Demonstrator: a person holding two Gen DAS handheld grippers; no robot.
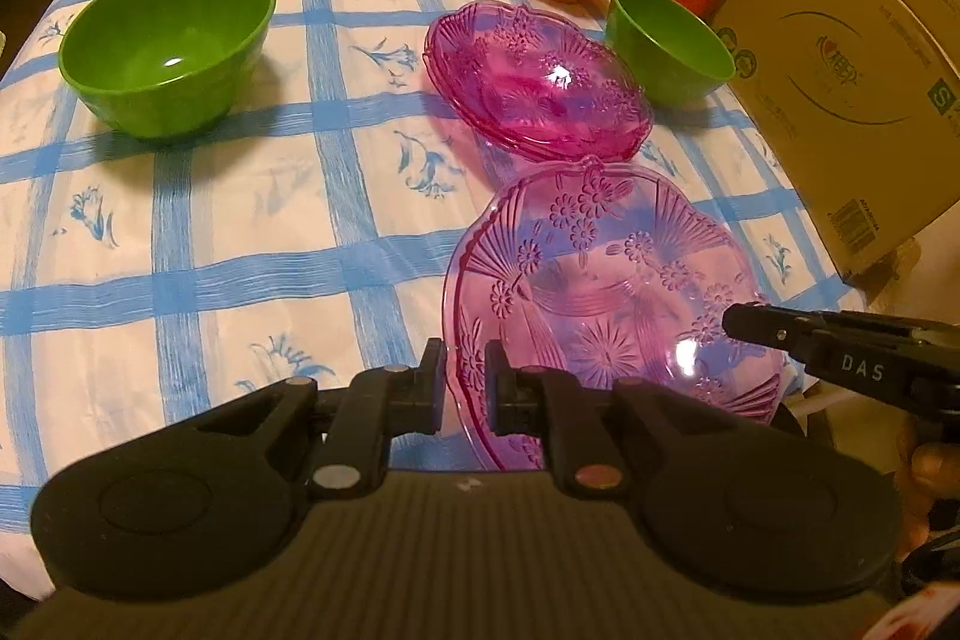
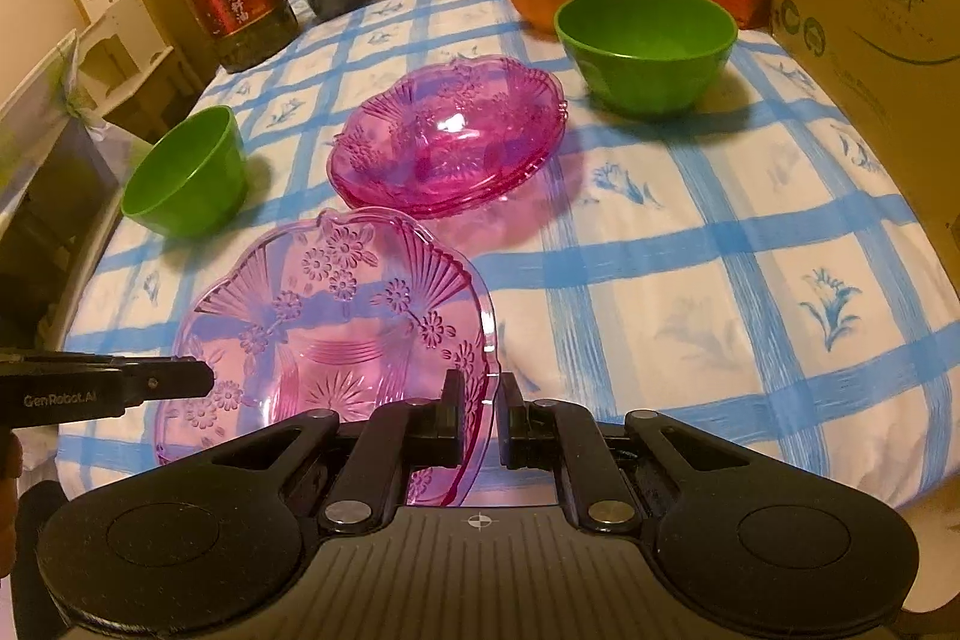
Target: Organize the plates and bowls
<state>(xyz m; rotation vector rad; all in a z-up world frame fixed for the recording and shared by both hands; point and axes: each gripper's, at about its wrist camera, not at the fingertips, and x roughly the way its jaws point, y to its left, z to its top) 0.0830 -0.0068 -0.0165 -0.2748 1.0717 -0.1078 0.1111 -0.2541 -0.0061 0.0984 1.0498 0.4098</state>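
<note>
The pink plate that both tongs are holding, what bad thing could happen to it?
The pink plate hangs tilted above the tablecloth, pinched only at its thin rim by the left tongs and the right tongs. It might slip out and drop. If the two hands pull different ways, the rim could twist or crack. Lowered carelessly, it might knock the pink stack just behind it.

Both wrist cameras look steeply down, close over one pink plate (image 1: 606, 292).

Left gripper (image 1: 465, 385) angled downward, jaws clamped nearly together, right gripper (image 2: 480, 418) likewise, facing it
</note>
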